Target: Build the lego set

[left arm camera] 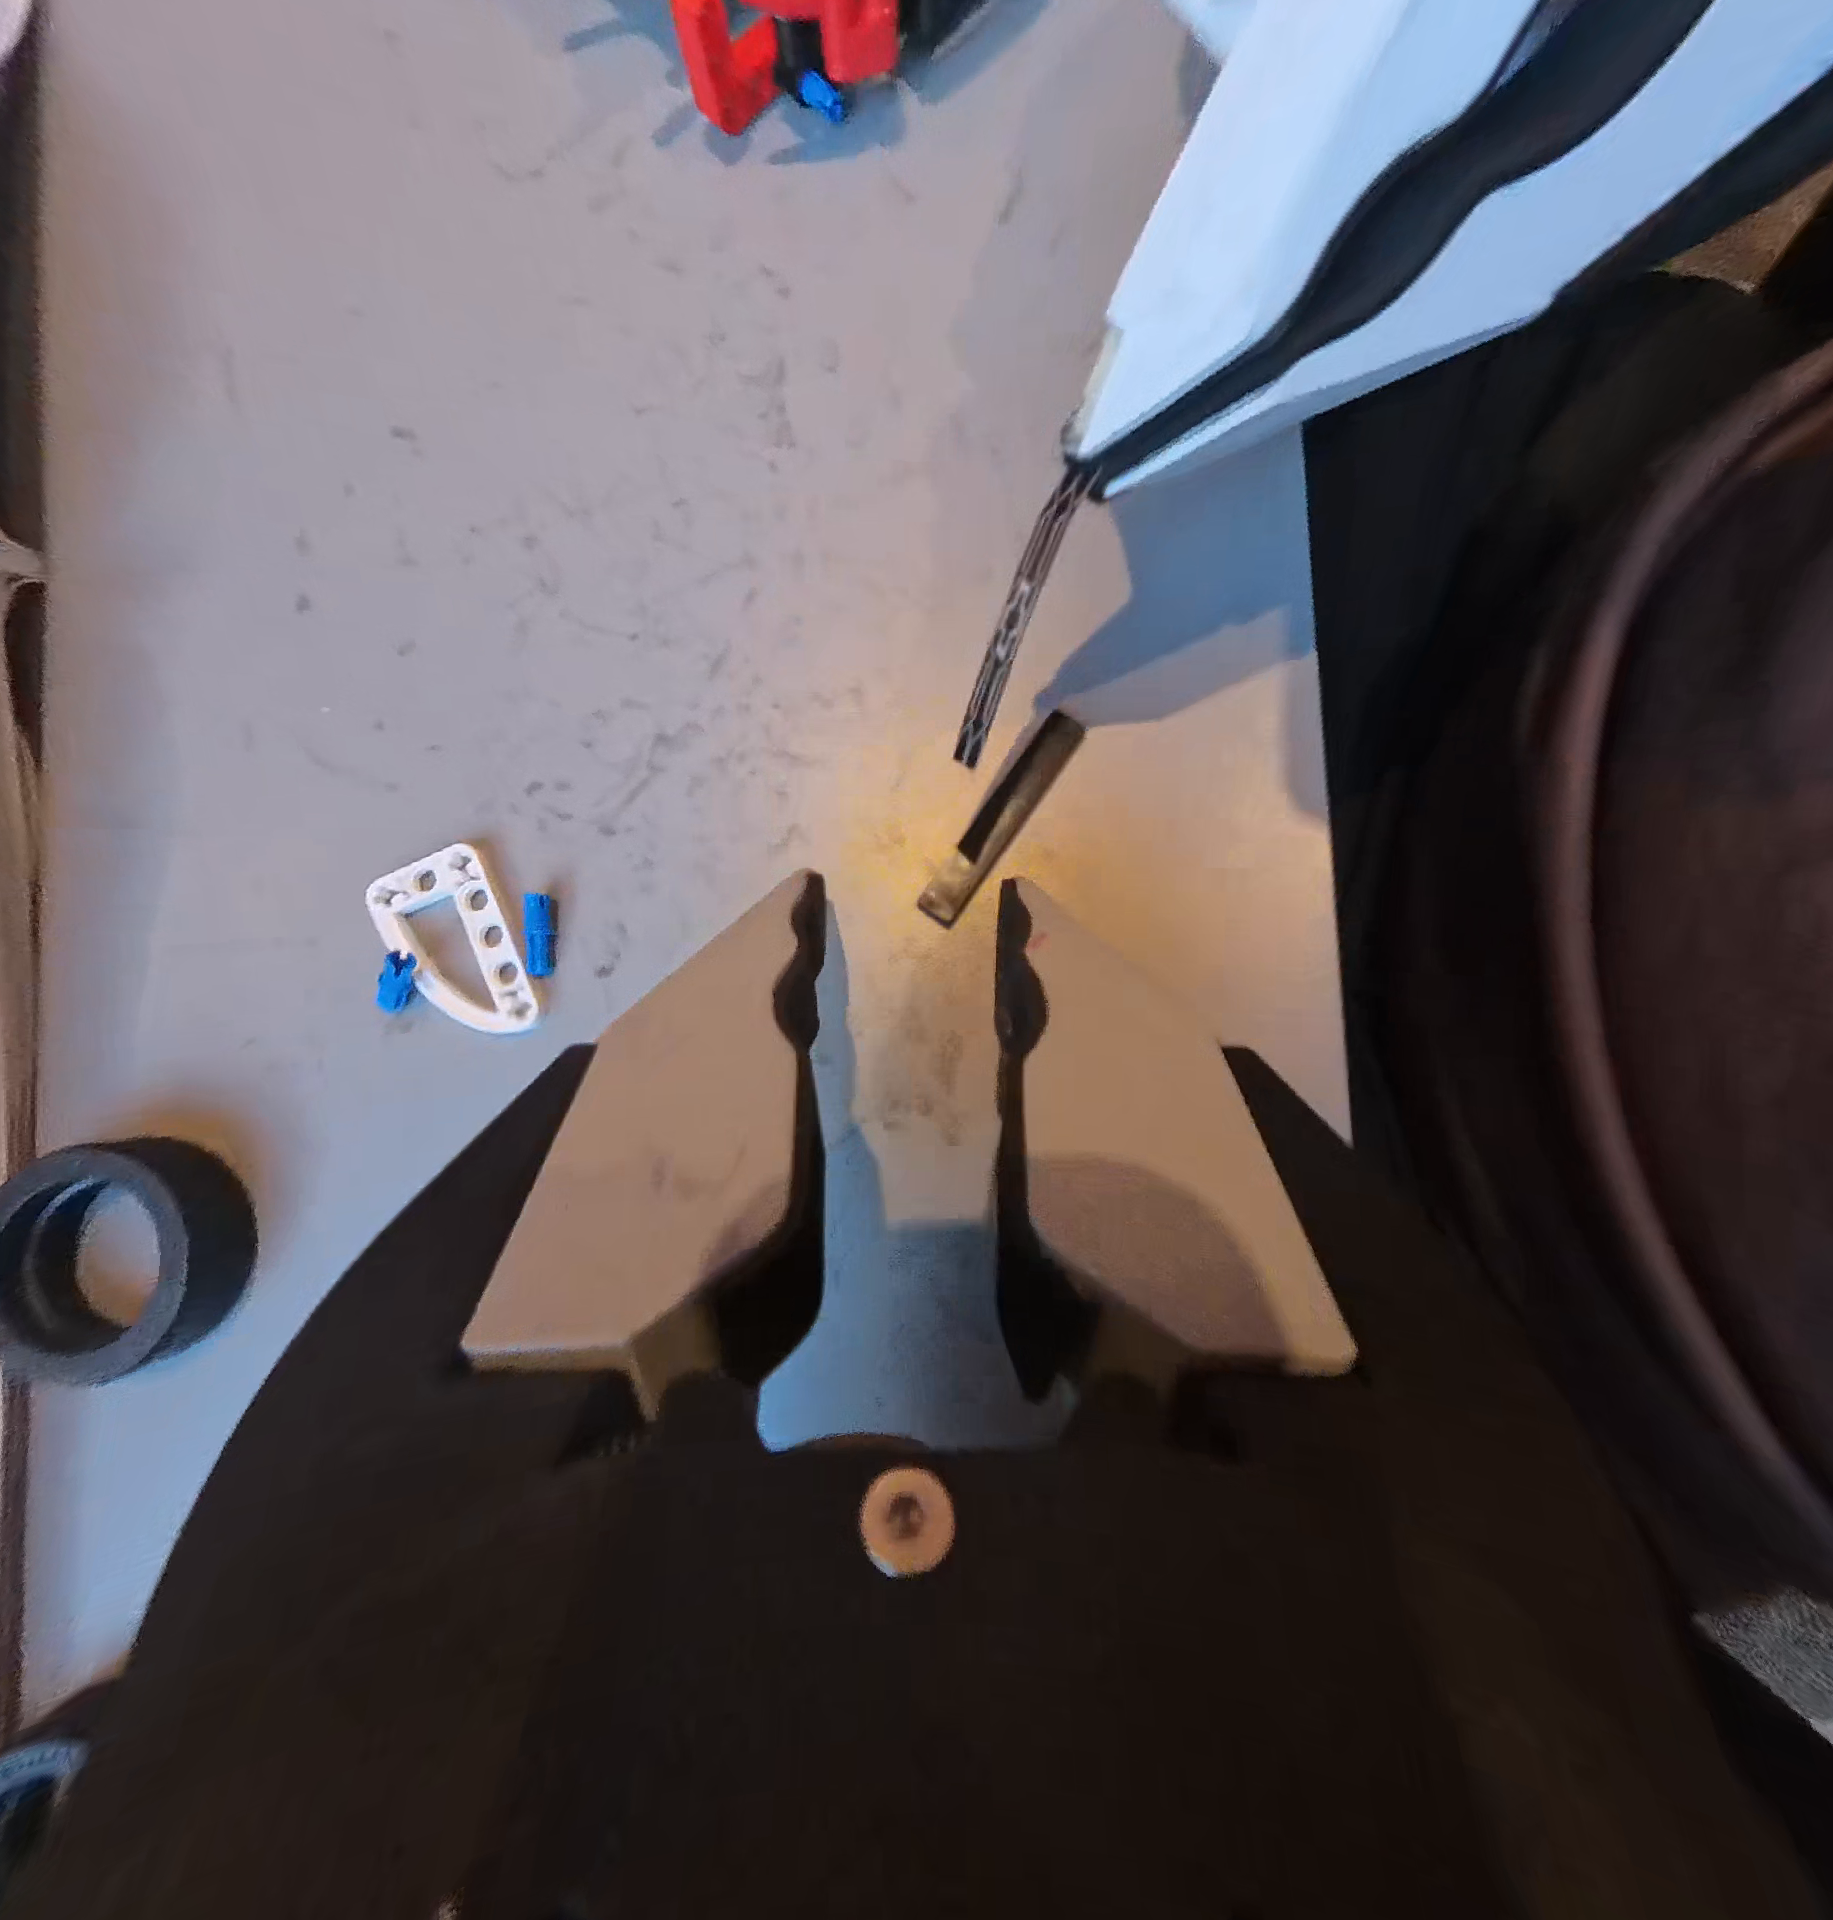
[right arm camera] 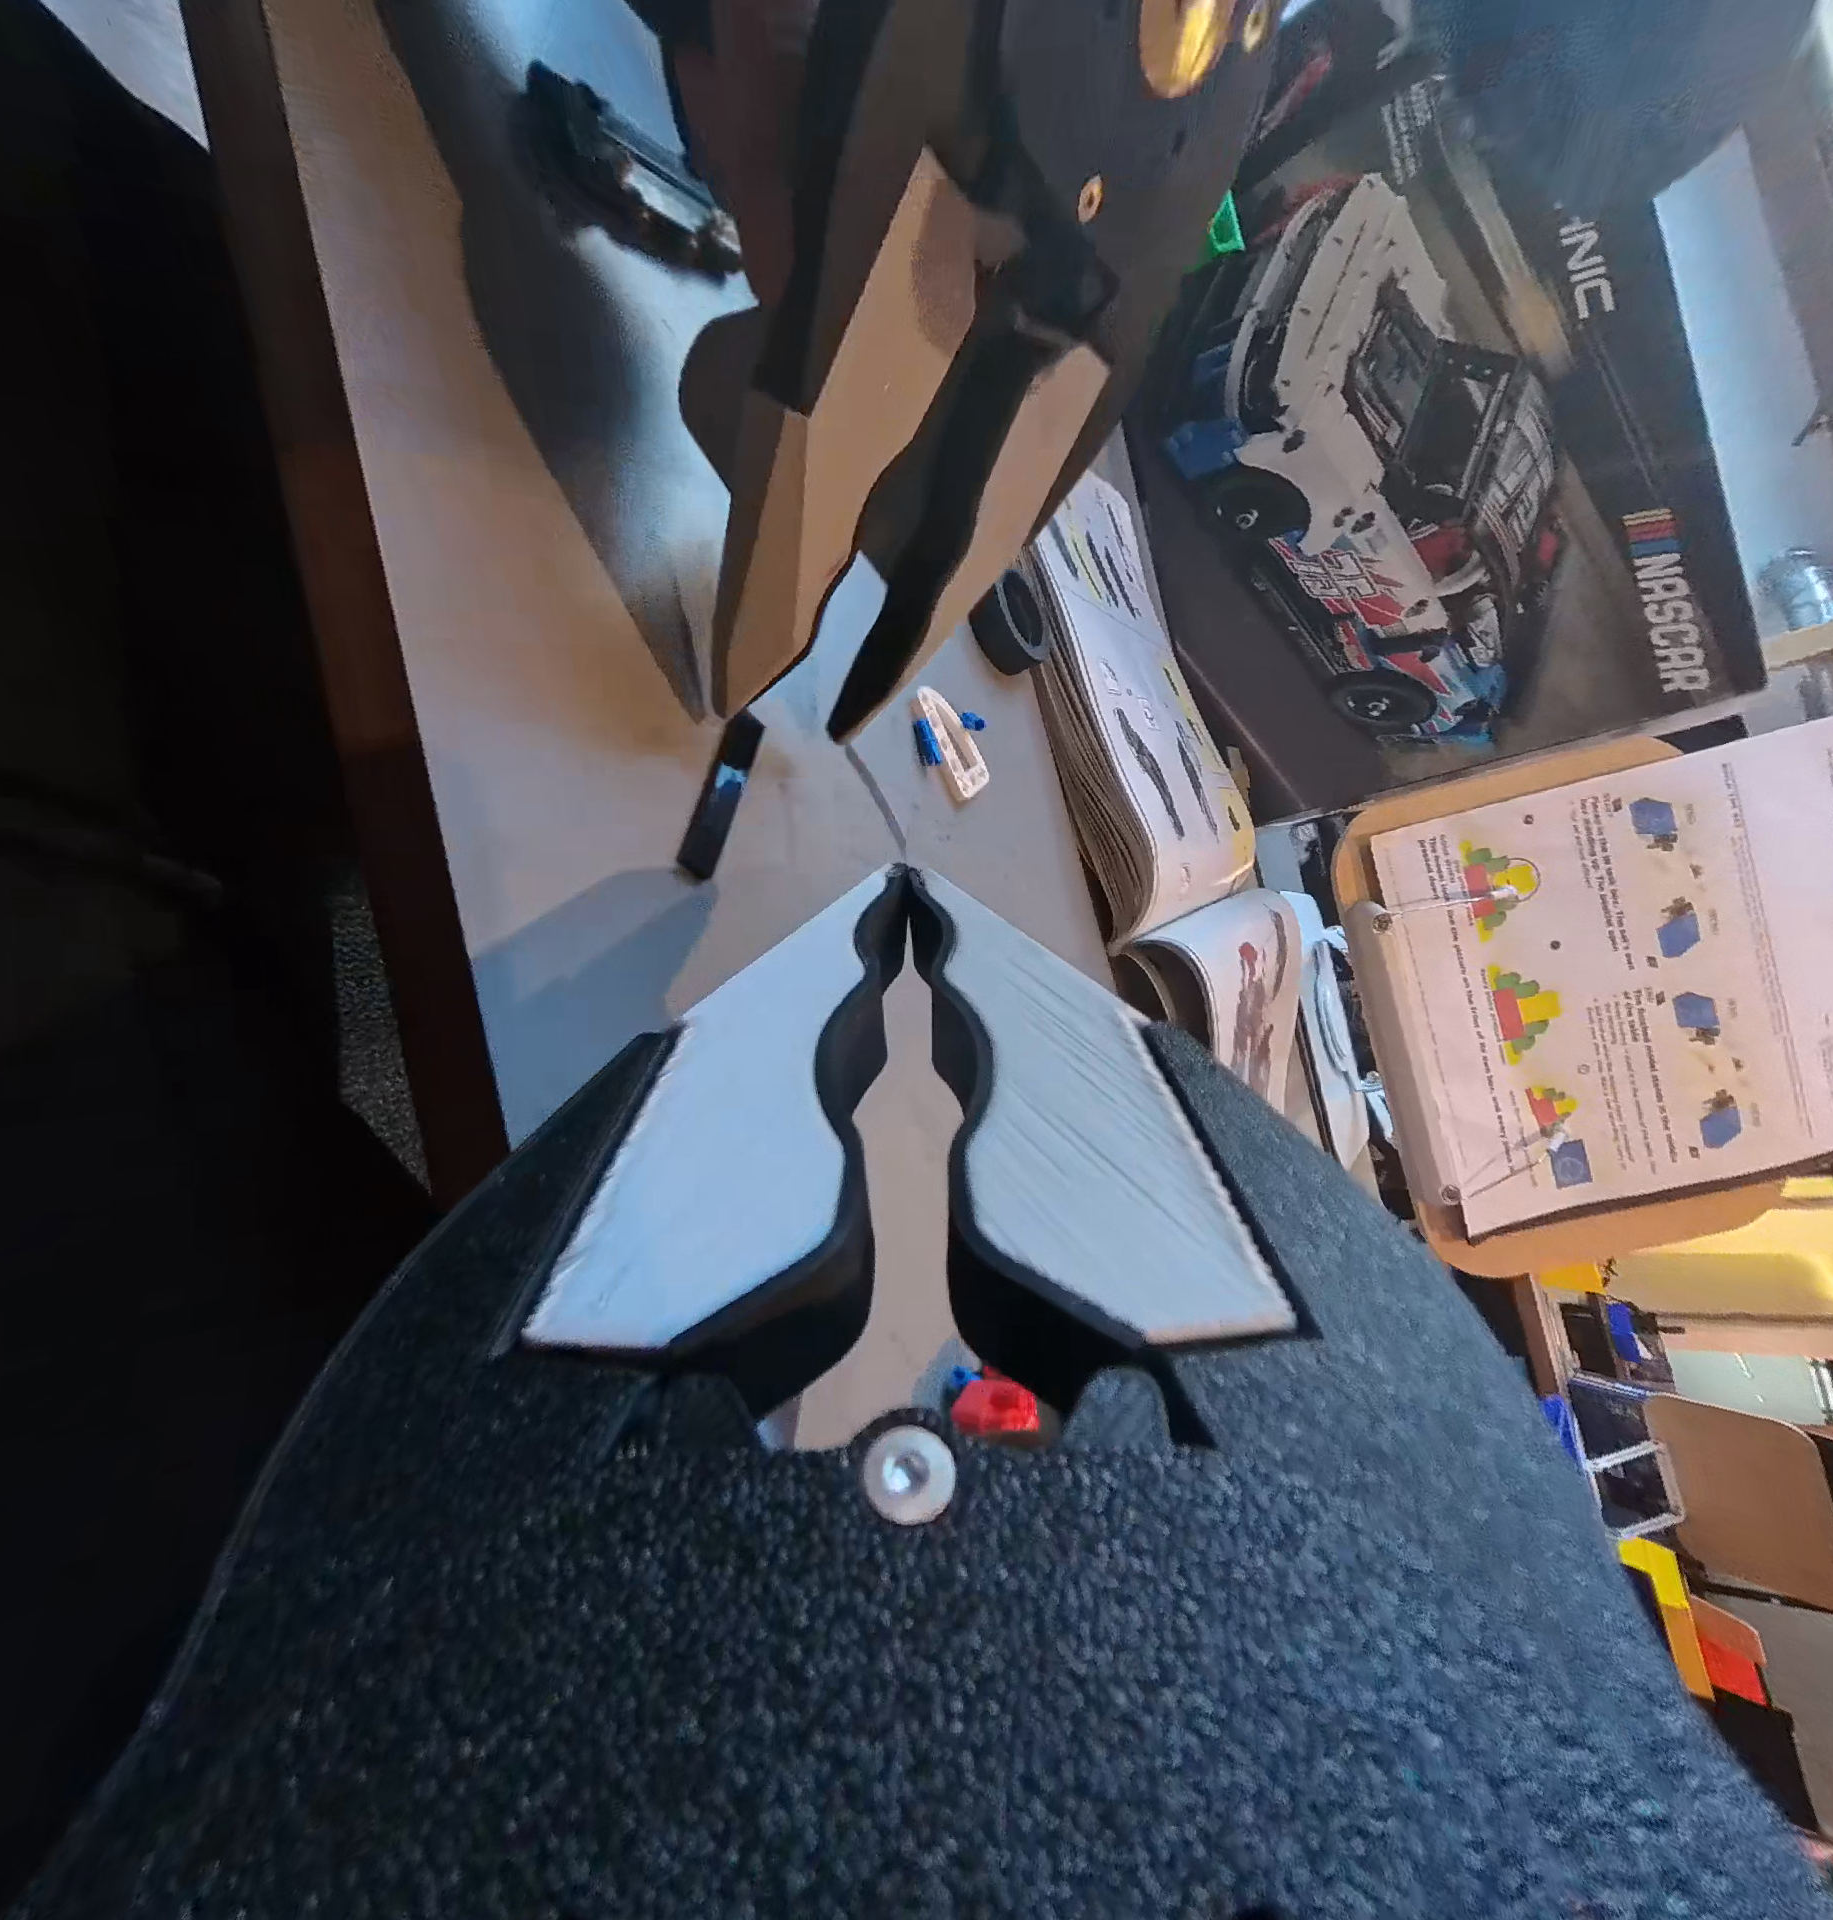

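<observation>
My right gripper (right arm camera: pixel 907 881) is shut on a thin black patterned strip (left arm camera: pixel 1016 623), which hangs from its white fingertips (left arm camera: pixel 1083 473) above the table. In the right wrist view the strip (right arm camera: pixel 876 800) shows edge-on as a thin curved line. A long flat black Lego piece (left arm camera: pixel 1005 821) lies on the grey table (left arm camera: pixel 476 468) just below the strip's free end; it also shows in the right wrist view (right arm camera: pixel 725 790). My left gripper (left arm camera: pixel 910 904) is open and empty, its tan fingertips right beside that piece; the right wrist view shows it from the front (right arm camera: pixel 787 717).
A white holed Lego piece (left arm camera: pixel 465 940) with two blue pins (left arm camera: pixel 541 933) lies left of my left gripper. A black tyre (left arm camera: pixel 101 1257) sits nearer left. A red assembly (left arm camera: pixel 787 52) is at the far edge. An instruction booklet (right arm camera: pixel 1130 727) and the set's box (right arm camera: pixel 1463 416) lie beyond. The grippers' ends are close to 7 centimetres from one another.
</observation>
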